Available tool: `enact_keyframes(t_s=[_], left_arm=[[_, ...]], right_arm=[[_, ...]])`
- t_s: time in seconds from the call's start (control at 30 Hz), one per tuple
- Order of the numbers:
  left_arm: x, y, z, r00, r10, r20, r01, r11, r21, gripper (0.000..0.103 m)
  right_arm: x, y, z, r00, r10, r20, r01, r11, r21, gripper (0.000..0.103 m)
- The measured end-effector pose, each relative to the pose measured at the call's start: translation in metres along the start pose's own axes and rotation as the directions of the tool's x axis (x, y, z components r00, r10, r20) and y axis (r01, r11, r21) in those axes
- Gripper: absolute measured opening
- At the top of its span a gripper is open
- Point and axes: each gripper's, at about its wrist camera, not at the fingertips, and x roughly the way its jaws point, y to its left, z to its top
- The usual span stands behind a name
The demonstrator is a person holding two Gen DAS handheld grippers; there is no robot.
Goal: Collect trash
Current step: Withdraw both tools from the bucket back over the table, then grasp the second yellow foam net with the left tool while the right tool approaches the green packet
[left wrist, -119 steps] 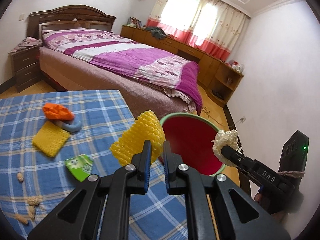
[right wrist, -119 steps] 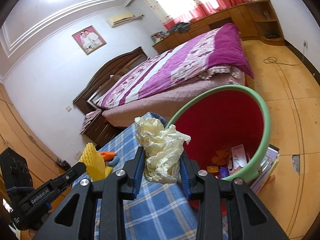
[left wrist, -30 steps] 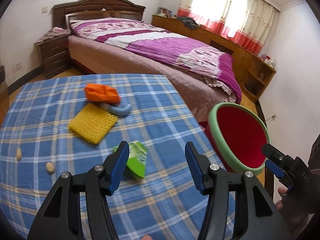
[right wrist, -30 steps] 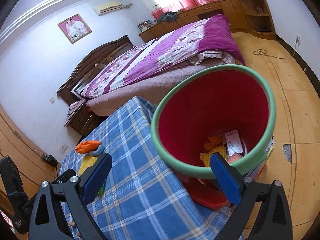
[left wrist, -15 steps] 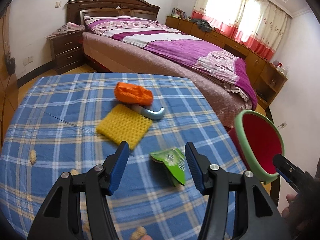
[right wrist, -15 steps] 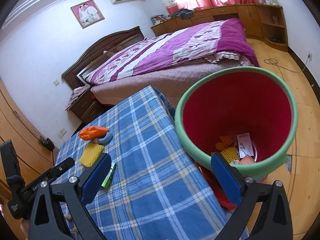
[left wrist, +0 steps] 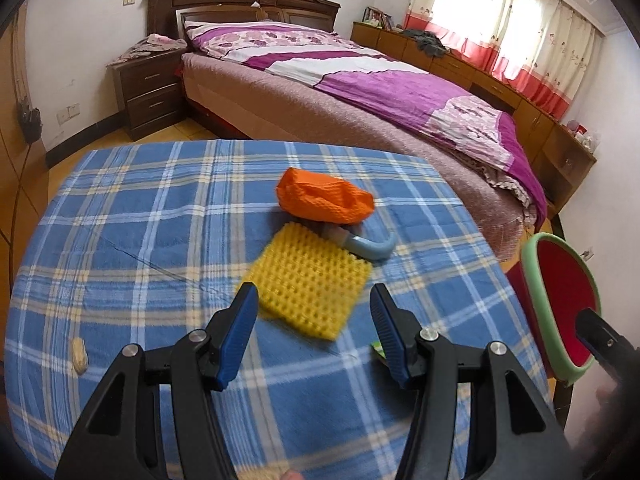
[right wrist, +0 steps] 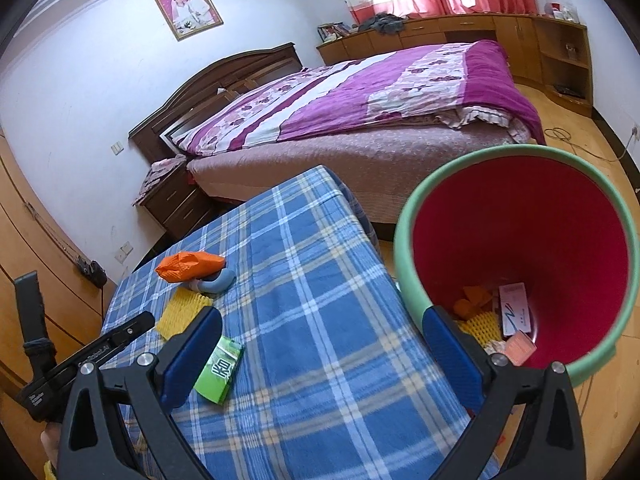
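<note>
A yellow foam net [left wrist: 310,288] lies flat on the blue plaid table [left wrist: 152,248], just ahead of my left gripper [left wrist: 314,314], which is open and empty. Behind the net sit an orange foam net [left wrist: 324,202] and a curved blue-grey piece [left wrist: 370,247]. A green packet [right wrist: 220,370] lies by the left finger of my right gripper [right wrist: 320,344], which is open wide with nothing in it. The red bin with a green rim [right wrist: 404,240] stands off the table's right edge and holds several scraps. In the left wrist view the packet [left wrist: 377,347] peeks out beside the right finger.
A peanut [left wrist: 79,356] lies on the cloth at the left. The bin [left wrist: 538,280] shows at the right edge of the left wrist view. Beyond the table stand a bed [left wrist: 360,80] with a purple cover, a nightstand [left wrist: 146,94] and low wooden cabinets [right wrist: 440,32].
My left gripper has swung left across the table, from over the green packet to in front of the yellow net. The right gripper has turned from the bin toward the table. Both stay open.
</note>
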Motion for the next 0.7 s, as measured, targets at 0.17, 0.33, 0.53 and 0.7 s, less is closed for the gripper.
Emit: enact_keyframes(t_s=[0.17,0.33,0.53,0.7], left_arm=[[0.020,0.004,0.006,0.999,0.020,-0.026,-0.019,1.000,0.009,0.058],[0.041,0.005,0.009,0.997,0.051,-0.059,-0.050,0.999,0.019,0.058],[0.058,0.005,0.009,0.988,0.142,-0.063,-0.139,0.989,0.042,0.061],[0.063,0.010,0.009,0.988,0.129,-0.079,-0.131,0.991,-0.013,0.066]], right_arm=[[0.011,0.004,0.002,1.000,0.001,-0.005,-0.001,1.000,-0.016,0.102],[0.022,0.003,0.004,1.000,0.002,-0.020,-0.002,1.000,-0.018,0.102],[0.028,-0.004,0.006,1.000,0.004,-0.030,-0.004,1.000,-0.010,0.102],[0.031,-0.005,0.004,0.999,0.011,-0.035,-0.011,1.000,-0.008,0.102]])
